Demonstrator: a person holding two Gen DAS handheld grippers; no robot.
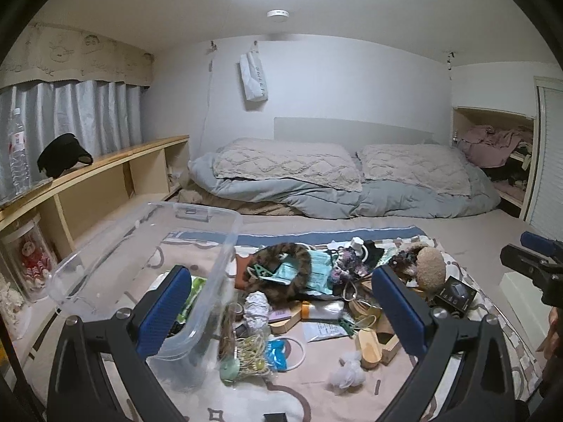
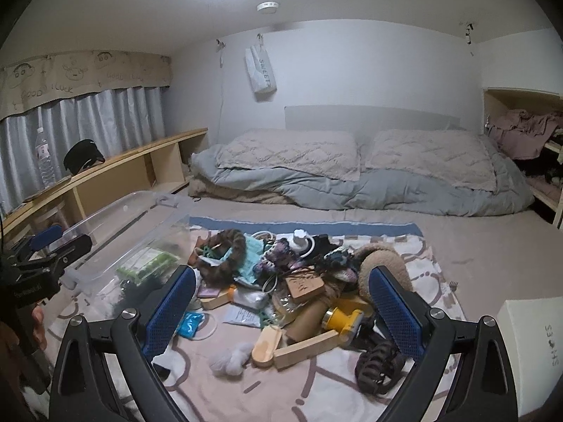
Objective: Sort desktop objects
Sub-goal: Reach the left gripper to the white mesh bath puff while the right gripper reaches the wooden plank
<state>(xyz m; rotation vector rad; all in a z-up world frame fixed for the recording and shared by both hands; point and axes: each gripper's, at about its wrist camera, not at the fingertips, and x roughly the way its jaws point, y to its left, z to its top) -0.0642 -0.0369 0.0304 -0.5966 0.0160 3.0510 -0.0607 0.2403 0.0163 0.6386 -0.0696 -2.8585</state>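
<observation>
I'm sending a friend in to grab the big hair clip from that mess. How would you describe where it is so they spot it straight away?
Start at the patterned blanket spread on the bed, with the pile of odds and ends in its middle. The hair clip lies at the pile's near right edge, just below the yellow tool and the long wooden block. It is the only dark brown thing with curved interlocking teeth.

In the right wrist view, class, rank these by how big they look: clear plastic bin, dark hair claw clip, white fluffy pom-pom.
1. clear plastic bin
2. dark hair claw clip, though nearness to the camera enlarges it
3. white fluffy pom-pom
</observation>
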